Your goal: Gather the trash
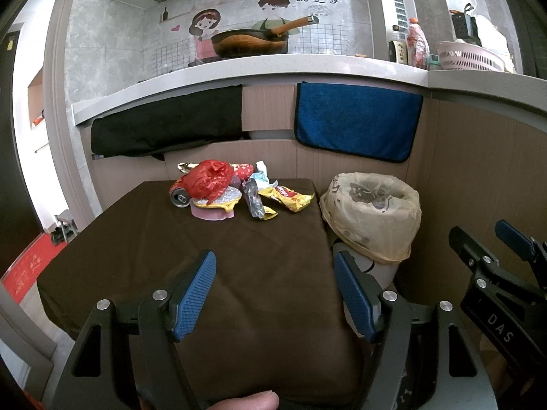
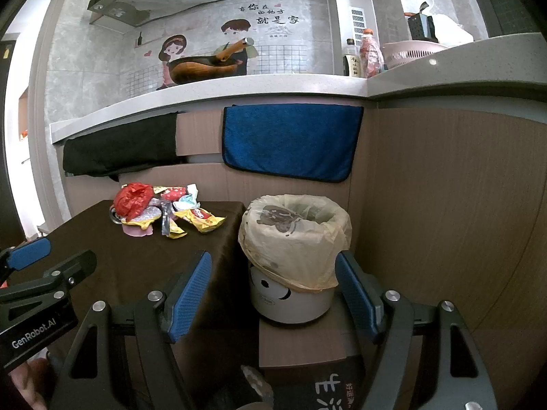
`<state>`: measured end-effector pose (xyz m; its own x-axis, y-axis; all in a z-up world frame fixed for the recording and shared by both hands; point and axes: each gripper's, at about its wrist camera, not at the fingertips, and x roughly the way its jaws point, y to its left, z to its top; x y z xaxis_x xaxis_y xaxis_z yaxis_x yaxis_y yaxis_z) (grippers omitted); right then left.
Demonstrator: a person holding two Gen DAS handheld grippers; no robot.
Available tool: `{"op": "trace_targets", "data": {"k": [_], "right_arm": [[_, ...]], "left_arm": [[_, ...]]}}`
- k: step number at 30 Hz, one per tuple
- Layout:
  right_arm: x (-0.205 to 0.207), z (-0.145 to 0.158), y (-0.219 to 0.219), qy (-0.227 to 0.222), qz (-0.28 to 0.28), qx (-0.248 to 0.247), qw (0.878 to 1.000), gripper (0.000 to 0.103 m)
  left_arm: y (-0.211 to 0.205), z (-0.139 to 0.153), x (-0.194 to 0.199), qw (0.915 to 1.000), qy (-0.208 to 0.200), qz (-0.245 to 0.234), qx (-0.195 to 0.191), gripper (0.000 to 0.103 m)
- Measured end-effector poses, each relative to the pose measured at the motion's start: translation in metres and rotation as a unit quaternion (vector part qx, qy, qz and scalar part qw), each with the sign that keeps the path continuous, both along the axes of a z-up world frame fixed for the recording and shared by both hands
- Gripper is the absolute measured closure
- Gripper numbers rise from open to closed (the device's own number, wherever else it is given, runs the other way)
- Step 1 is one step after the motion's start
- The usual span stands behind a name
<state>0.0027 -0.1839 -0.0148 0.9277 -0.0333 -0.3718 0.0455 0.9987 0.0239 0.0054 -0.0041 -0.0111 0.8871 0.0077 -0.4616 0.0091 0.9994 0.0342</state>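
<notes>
1. L gripper [image 1: 275, 292]: jaws wide apart, nothing between them, hovering over the near part of the table [image 1: 136, 256], which has a brown cloth on it.
2. R gripper [image 2: 273, 294]: jaws also wide apart, empty, off the table's right edge, w/ the bin [image 2: 294, 235] seen between its fingers.
3. Trash is piled at the table's far edge, toward the far right corner: red bag [image 1: 208, 177] on top, can [image 1: 180, 197] on its side at the pile's left, yellow wrapper [image 1: 289, 196] at the right, crumpled clear plastic [image 1: 253, 198] between them, pink piece [image 1: 212, 212] under the pile at the front.
4. Bin stands just beside the table's right edge; white body, yellowish liner folded over the rim, top open.
5. Behind the table: blue towel [image 1: 357, 121] & black cloth [image 1: 167, 123] hang from the counter edge.
6. Wok [image 1: 253, 42] sits on the counter above.
</notes>
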Motion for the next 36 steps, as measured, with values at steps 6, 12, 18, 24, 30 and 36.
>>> {"op": "trace_targets", "data": {"k": [6, 12, 18, 24, 30, 36], "right_arm": [[-0.001, -0.002, -0.001, 0.0, 0.0, 0.001, 1.0, 0.03], [-0.001, -0.001, -0.001, 0.0, 0.0, 0.0, 1.0, 0.03], [0.0, -0.005, -0.006, 0.002, -0.002, 0.005, 1.0, 0.03], [0.0, -0.007, -0.009, 0.0, -0.008, 0.006, 1.0, 0.03], [0.0, -0.003, -0.013, -0.001, -0.011, 0.007, 1.0, 0.03], [0.0, -0.003, -0.013, 0.001, -0.012, 0.006, 1.0, 0.03]], "left_arm": [[0.0, -0.001, 0.0, 1.0, 0.001, 0.0, 0.0, 0.031], [0.0, 0.001, 0.0, 1.0, 0.0, 0.0, 0.0, 0.031], [-0.007, -0.003, 0.004, 1.0, 0.006, -0.002, 0.005, 0.031], [-0.009, -0.003, 0.004, 1.0, 0.007, -0.001, 0.006, 0.031], [-0.009, -0.004, 0.004, 1.0, 0.007, -0.001, 0.005, 0.031], [-0.009, -0.002, 0.006, 1.0, 0.008, 0.0, 0.003, 0.031]]}}
